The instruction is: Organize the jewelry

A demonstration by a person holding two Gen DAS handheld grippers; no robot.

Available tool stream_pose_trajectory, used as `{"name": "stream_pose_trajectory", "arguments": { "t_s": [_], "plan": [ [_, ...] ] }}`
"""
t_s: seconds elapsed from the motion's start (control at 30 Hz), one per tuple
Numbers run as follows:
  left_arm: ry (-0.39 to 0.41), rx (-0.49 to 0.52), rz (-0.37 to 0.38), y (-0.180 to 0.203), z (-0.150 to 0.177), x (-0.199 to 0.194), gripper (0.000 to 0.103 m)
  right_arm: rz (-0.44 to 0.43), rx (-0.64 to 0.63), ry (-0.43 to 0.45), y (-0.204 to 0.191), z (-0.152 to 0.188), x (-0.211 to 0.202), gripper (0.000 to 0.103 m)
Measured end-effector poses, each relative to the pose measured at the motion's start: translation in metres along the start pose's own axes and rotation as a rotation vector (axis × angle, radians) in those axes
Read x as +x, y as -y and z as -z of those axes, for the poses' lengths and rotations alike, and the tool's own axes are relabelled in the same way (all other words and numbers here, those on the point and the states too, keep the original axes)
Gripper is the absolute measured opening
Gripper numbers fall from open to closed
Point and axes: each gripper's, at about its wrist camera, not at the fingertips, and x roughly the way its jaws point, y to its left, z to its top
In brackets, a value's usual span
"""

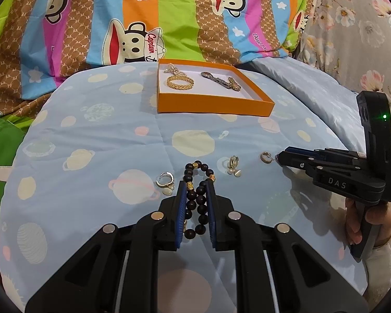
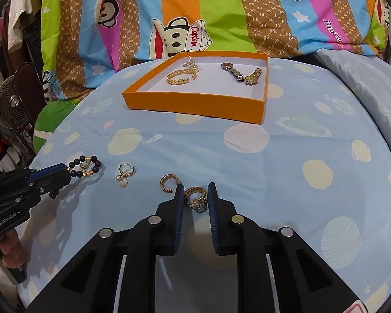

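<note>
Left wrist view: the left gripper [image 1: 194, 186] has its pads narrowed around the dark beaded bracelet [image 1: 196, 198] near the bed's front edge; it should squeeze gently and lift straight so beads don't slip. The right gripper [image 2: 195, 187] stands narrowly parted around the stacked gold rings [image 2: 196, 198], not visibly clamped. Farther back sits the orange tray [image 1: 213, 105] with a gold bangle [image 1: 180, 82] and watch [image 1: 220, 80]: carry there.

I see orange tray [image 2: 195, 104], white inside; pale blue sheet [image 2: 247, 169], cream planet print; dark bracelet [image 1: 195, 198], gold beads; striped monkey-print quilt [image 1: 169, 13].
</note>
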Motion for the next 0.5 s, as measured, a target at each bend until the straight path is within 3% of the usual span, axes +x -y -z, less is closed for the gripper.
{"name": "stream_pose_trajectory", "arguments": {
  "t_s": [0.33,0.5],
  "plan": [
    [0.006,-0.009,0.004,0.0,0.0,-0.001,0.014,0.016,-0.024,0.094,-0.004,0.001,-0.02,0.016],
    [0.012,-0.008,0.01,0.0,0.0,-0.002,0.014,-0.019,0.062,0.186,0.015,-0.003,-0.043,0.016]
  ]
}}
